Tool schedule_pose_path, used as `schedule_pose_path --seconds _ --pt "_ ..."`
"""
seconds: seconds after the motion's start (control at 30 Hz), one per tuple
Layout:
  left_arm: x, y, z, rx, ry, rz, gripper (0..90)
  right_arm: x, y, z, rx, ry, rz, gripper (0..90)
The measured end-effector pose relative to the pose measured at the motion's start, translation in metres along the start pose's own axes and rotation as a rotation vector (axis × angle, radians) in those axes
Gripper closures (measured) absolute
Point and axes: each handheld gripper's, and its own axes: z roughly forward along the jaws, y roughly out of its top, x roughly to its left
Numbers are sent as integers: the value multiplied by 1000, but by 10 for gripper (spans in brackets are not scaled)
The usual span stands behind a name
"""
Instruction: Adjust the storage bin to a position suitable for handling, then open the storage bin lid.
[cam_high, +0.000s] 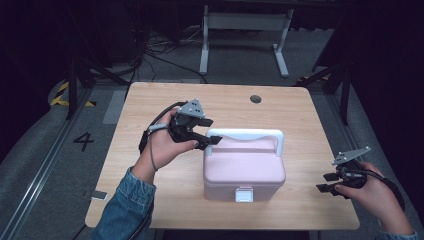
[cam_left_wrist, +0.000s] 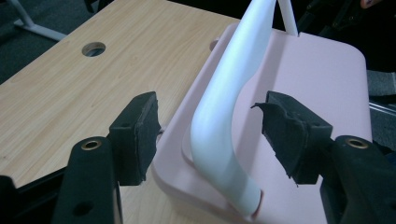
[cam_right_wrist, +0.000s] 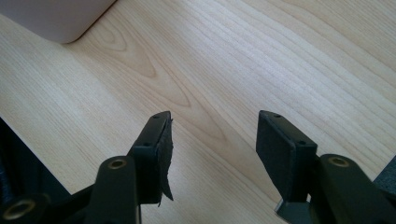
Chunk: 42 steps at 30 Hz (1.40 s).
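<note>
Wood table (cam_high: 150, 200), pink box (cam_high: 243, 172) sitting near the front edge, latch closed. We're lining the left gripper (cam_left_wrist: 212, 135), jaws wide, around its handle (cam_left_wrist: 229, 102), nothing gripped; right gripper (cam_right_wrist: 212, 149) is idling open and empty.

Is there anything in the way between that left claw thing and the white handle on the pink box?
Nothing visible. The left gripper is open, and the white handle of the pink box already sits between its jaws with a gap on each side. The right gripper hangs open, apart from the box.
</note>
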Motion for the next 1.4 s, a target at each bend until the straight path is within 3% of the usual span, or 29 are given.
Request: schedule_pose_path --seconds 0.2,0.47,0.6,0.63,0.7,0.77,0.87,0.9,1.07,1.27,1.4 --pt "1 0 22 10 -17 18 379 0 -3 0 -3 3 5 468" --pt "0 -3 34 17 -30 18 434 0 -4 1 4 9 12 467" --pt "0 -5 35 24 -31 15 502 0 -3 3 5 7 7 467" --pt "-1 -6 36 43 -35 15 579 0 -3 3 5 8 5 467" --pt "-1 -6 35 58 -34 15 604 0 -3 3 6 7 5 466" --pt "-2 -6 35 76 6 32 703 0 -4 4 6 10 7 466" --pt "-3 -5 32 73 4 27 778 0 -4 4 7 12 8 466" --pt "-3 -4 30 46 -8 22 797 0 -3 4 6 11 5 465" --pt "-7 -1 28 59 -4 38 813 0 -3 5 8 13 1 464" --pt "-2 4 23 22 -83 7 831 1 -2 5 6 11 0 464" --pt "1 8 21 21 -81 -1 829 2 -2 5 2 11 -2 464"
